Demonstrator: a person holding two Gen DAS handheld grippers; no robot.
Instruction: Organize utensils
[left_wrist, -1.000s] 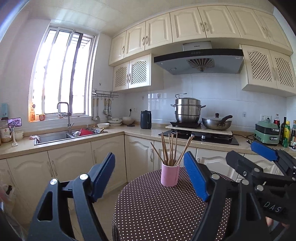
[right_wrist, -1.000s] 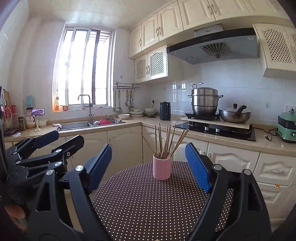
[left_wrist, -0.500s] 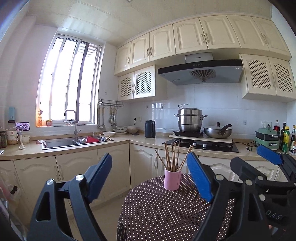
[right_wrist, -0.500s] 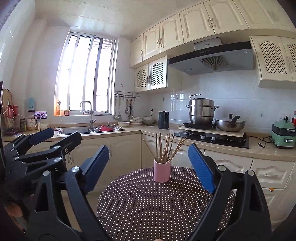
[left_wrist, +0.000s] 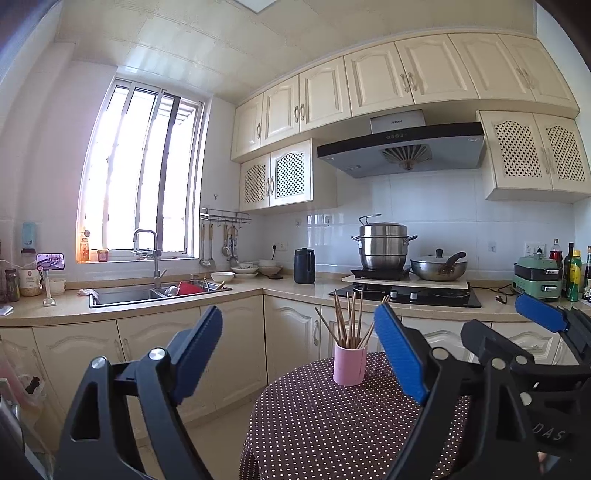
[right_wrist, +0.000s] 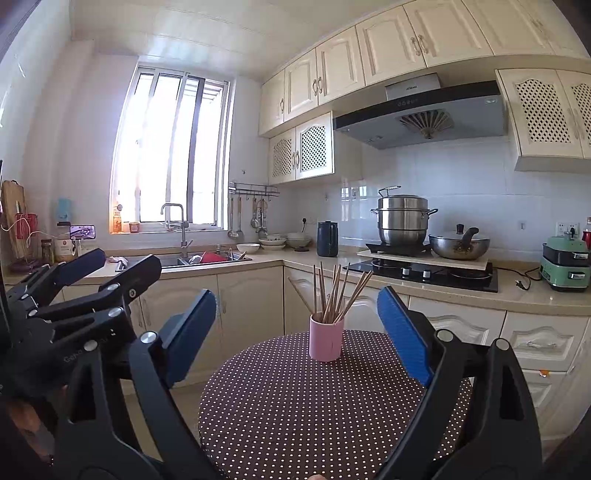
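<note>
- My left gripper (left_wrist: 299, 354) and right gripper (right_wrist: 297, 328) have just been widening; jaws stand wide, holding nothing.
- Round dotted table (right_wrist: 295, 402): bare surface on all sides of the cup.
- Pink cup (right_wrist: 326, 339) stands upright near the table's far edge, wooden chopsticks (right_wrist: 332, 293) fanned inside.

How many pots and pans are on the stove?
2. The tall silver steamer pot stands at the back left of the stove. The wide pan with a lid sits just to its right. None seem hidden.
</note>
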